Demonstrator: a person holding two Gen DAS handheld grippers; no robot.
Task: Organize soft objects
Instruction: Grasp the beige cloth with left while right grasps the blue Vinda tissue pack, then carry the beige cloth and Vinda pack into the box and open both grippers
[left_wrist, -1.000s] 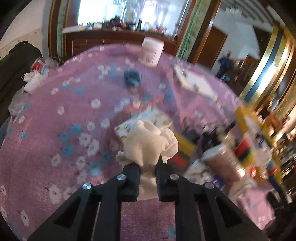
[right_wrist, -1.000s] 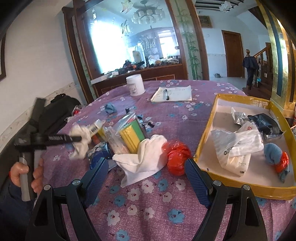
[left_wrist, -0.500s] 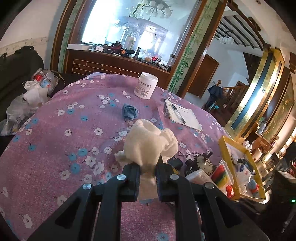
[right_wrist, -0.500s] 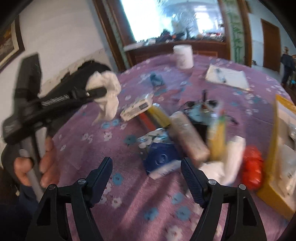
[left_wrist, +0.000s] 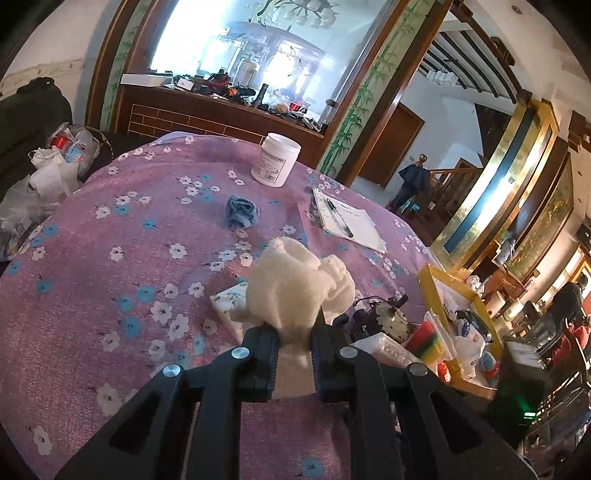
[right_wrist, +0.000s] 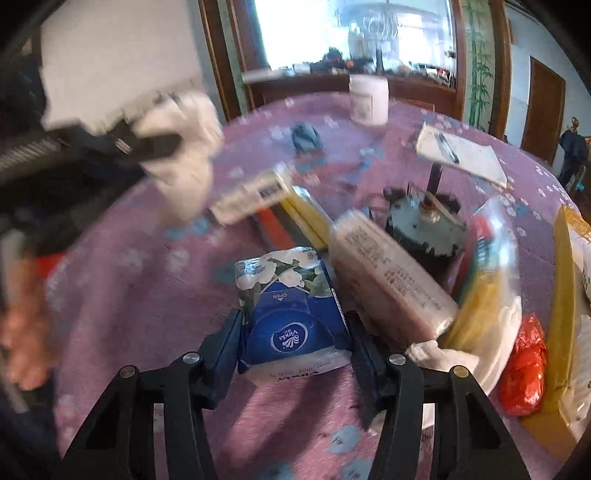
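L gripper (left_wrist: 293, 341): fingers clamped tight on white cloth (left_wrist: 295, 291); cloth bunched, held up off worktop (left_wrist: 92, 258).
R gripper (right_wrist: 293, 343): fingers have just been closing; now one each side of blue tissue pack (right_wrist: 291, 314), pads at its sides; firm squeeze – can't tell.
Tissue pack: lies on worktop, front of clutter pile, label up.
Blue sock (left_wrist: 241, 211): rolled, alone on worktop, far side, near white jar (left_wrist: 275, 159).
Notepad w/ pen (left_wrist: 347, 221): right of sock.
Pink packet (right_wrist: 391, 273): leans just right of tissue pack.
Motor (right_wrist: 424, 221): behind pink packet.
White towel (right_wrist: 491, 347): under bagged yellow item, right of R gripper.
Red bag (right_wrist: 524, 365): crumpled, against yellow tray (right_wrist: 561, 295).
Tray: right edge of worktop, holds bags & soft bits.
Hand (right_wrist: 22, 332): blurred, left edge, holds L gripper handle.
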